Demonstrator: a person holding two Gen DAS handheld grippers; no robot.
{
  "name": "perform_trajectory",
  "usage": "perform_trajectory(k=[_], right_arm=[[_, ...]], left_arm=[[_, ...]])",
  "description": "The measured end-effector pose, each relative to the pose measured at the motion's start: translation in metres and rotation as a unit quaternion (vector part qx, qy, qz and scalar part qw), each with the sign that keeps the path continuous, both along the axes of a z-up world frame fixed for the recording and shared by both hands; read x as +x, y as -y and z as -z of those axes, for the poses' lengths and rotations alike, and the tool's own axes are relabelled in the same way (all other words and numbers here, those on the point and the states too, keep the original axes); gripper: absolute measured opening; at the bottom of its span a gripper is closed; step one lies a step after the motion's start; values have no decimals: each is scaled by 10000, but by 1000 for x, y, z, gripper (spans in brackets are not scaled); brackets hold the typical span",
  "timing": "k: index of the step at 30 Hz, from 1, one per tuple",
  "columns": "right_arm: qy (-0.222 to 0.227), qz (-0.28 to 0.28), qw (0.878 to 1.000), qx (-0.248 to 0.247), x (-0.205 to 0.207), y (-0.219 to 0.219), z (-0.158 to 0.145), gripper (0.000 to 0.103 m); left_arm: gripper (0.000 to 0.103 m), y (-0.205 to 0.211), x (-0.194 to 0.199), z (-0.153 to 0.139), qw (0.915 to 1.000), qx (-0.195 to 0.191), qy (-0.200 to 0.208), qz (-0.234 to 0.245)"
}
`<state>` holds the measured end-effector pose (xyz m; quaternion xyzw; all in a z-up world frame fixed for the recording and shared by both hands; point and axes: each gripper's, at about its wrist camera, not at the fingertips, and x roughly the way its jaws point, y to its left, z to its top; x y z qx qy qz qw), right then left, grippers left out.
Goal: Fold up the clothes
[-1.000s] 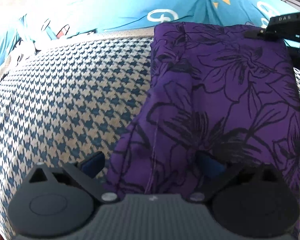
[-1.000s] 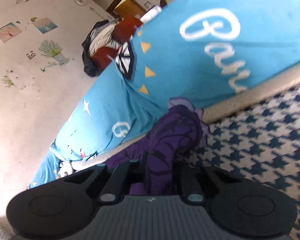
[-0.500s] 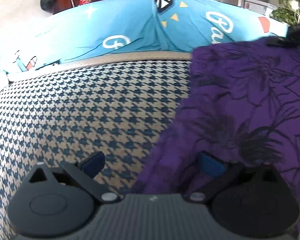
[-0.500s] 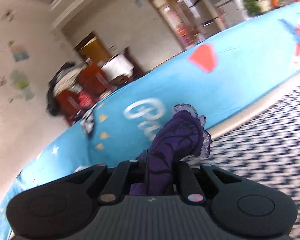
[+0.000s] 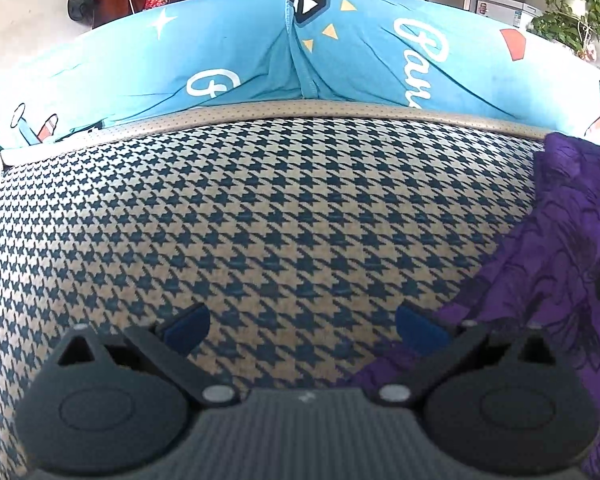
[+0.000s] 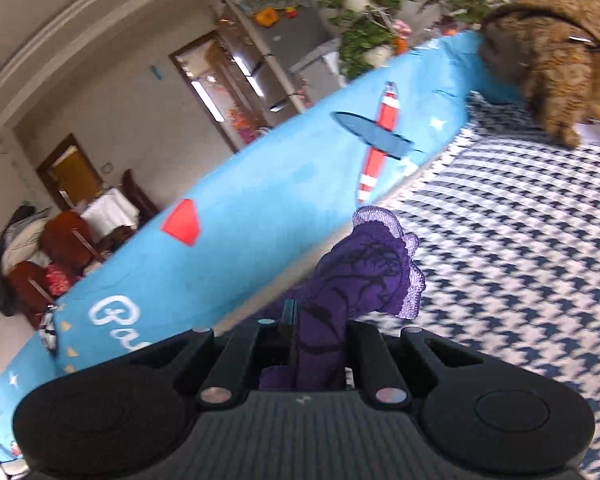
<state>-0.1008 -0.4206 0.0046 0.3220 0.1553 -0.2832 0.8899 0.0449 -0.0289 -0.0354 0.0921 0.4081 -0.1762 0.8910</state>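
A lived-in room lies behind: a fridge, potted plants, a doorway and wooden chairs. In front of it a bright blue printed cover drapes the backrest of a sofa, and its houndstooth seat cushion serves as the folding surface, broad and flat enough to spread cloth on. A brown furry blanket sits at the far end, out of the way. The purple floral garment lies partly on the cushion at the left view's right edge, apparently drawn up and aside by the other hand. The right gripper has its fingers clenched on a bunched, frilled edge of it, likely to carry that edge over for a fold. The left gripper hovers above bare cushion, fingers released and holding nothing, probably free to catch another edge.
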Motion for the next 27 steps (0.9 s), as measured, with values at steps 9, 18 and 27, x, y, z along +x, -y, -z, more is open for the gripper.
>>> perform_trajectory(k=[9, 18, 27], right_arm=[[-736, 436, 9954, 421, -26, 22, 14, 38], [-390, 262, 9986, 229, -61, 10, -7, 43], [-260, -730, 9967, 253, -68, -36, -6, 38]], left_arm=[[103, 11, 3, 12, 9999, -74, -75, 44], [103, -13, -21, 2, 10000, -2, 54, -49], [103, -38, -57, -4, 10000, -56, 41, -47]])
